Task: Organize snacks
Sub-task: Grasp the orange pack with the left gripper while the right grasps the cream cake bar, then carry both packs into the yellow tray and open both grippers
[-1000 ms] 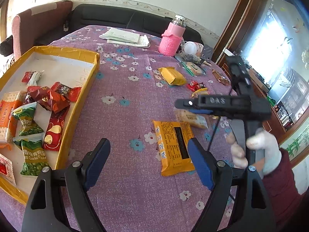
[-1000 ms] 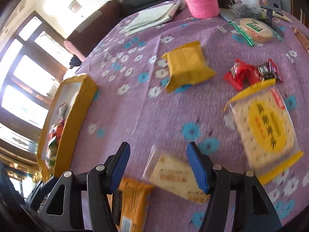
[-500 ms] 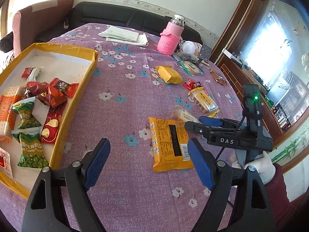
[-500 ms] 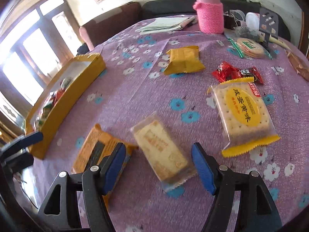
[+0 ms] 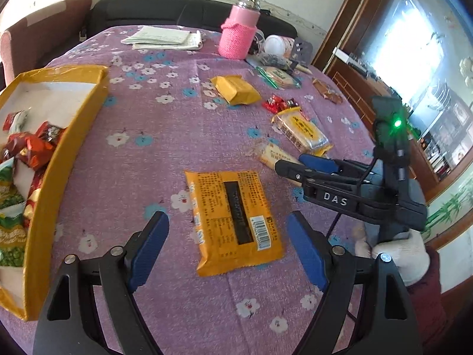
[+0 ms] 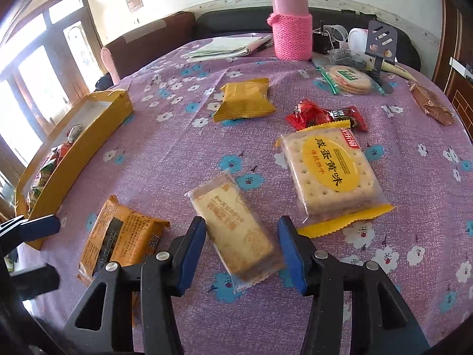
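An orange snack packet (image 5: 233, 219) lies flat on the purple flowered cloth, between the wide-open fingers of my left gripper (image 5: 227, 248), which hangs just above it without touching. A clear-wrapped biscuit bar (image 6: 233, 224) lies between the fingers of my right gripper (image 6: 241, 251). Those jaws are closing, and a small gap still shows on the right side. The left wrist view shows the right gripper (image 5: 295, 165) from the side, at the biscuit bar (image 5: 275, 155), held by a white-gloved hand. The yellow tray (image 5: 82, 136) at left holds several red and green snack packs.
A square cracker pack (image 6: 331, 171), a yellow packet (image 6: 245, 100) and red candies (image 6: 322, 115) lie beyond the bar. Farther back are round crackers (image 6: 348, 78), a pink-sleeved flask (image 6: 291, 35), papers (image 5: 165, 37) and a brown packet (image 6: 431, 103).
My left gripper came forward over the orange packet, which now sits between its fingers. My right gripper swung over the biscuit bar, lined up along it, and its jaws narrowed.
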Available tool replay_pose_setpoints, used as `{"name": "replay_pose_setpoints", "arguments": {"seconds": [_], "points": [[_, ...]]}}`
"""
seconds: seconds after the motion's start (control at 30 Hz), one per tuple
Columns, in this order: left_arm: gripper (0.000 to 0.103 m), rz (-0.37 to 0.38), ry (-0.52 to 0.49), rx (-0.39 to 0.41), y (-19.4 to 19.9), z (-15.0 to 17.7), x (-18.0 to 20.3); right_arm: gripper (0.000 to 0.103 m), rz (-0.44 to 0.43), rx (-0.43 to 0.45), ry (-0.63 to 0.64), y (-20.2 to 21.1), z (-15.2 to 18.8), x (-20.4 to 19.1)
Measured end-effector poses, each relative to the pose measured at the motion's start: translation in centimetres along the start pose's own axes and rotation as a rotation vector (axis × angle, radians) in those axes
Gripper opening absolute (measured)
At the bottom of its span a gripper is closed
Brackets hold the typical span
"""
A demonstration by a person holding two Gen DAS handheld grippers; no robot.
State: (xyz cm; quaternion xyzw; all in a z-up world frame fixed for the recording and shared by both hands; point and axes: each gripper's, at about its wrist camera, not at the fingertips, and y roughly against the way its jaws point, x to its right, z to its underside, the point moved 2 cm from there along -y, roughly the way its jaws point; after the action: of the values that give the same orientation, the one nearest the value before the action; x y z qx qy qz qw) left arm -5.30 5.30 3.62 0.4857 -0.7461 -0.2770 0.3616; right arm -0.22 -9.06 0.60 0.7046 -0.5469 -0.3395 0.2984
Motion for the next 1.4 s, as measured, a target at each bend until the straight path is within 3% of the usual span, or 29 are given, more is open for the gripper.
{"name": "replay_pose_setpoints", "arguments": {"seconds": [0.4,0.5,0.63,0.73,0.87,1.0,1.07,1.1,1.17,1.23,1.4], "points": [[0.082,-0.145,-0.155,-0.056,-5.1,-0.2,2.0,0.056,0.016,0.025,0.021,-0.1,0.2,-0.5],[0.075,-0.162,-0.187,-0.049,-5.1,0.2,2.4,0.056,0.016,0.027,0.022,-0.1,0.2,-0.4],[0.07,-0.137,-0.154,-0.039,-4.6,0.0,1.5,0.046,0.031,0.028,0.048,0.0,0.3,-0.9],[0.07,-0.123,-0.113,-0.015,-3.1,0.0,0.3,0.036,0.059,0.039,0.091,0.1,0.5,-1.8],[0.07,-0.113,-0.072,0.025,-0.9,0.1,-0.9,0.036,0.047,0.044,0.077,0.1,0.4,-1.6],[0.07,-0.117,-0.041,0.062,1.1,0.0,-2.0,0.046,0.018,0.027,0.056,-0.3,0.2,-1.2],[0.07,-0.121,-0.029,0.079,1.9,0.0,-2.3,0.048,0.066,0.017,0.081,-0.5,0.1,-1.9],[0.07,-0.12,-0.023,0.09,2.4,0.1,-2.5,0.048,0.09,0.013,0.093,-0.7,0.1,-2.4],[0.07,-0.119,-0.017,0.108,3.3,0.2,-2.9,0.035,0.103,0.012,0.088,-0.8,0.1,-3.0],[0.07,-0.117,-0.008,0.125,4.4,0.3,-3.5,0.035,0.122,0.01,0.092,-0.8,0.1,-3.6],[0.07,-0.097,0.055,0.18,8.1,-0.2,-6.7,0.035,0.065,0.026,0.041,0.6,0.1,-4.2]]}}
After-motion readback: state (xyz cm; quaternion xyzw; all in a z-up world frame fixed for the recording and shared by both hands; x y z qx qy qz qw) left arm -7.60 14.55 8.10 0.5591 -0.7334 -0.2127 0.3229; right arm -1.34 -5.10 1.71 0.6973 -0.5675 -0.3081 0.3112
